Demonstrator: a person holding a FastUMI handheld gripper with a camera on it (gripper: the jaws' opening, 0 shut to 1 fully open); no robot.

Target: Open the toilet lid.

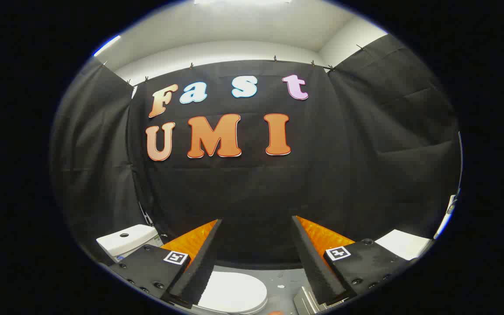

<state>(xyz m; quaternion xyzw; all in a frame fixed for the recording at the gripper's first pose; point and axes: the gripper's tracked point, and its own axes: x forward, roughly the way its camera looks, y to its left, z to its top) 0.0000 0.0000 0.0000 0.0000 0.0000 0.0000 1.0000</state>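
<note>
My gripper (256,225) is open, its two fingers spread wide with nothing between them, and it points at the black cloth wall. Low down, below and between the fingers, lies the white toilet lid (234,292), flat and closed, partly hidden by the left finger (199,258). The white toilet tank (126,239) stands to the left, beyond the left finger, with a button on its top. The gripper is held above the toilet and touches nothing.
Black cloth walls close the booth on three sides. A grey floor (285,280) shows to the right of the lid. A metallic object (306,301) sits by the right finger. A white surface (403,244) lies at the far right.
</note>
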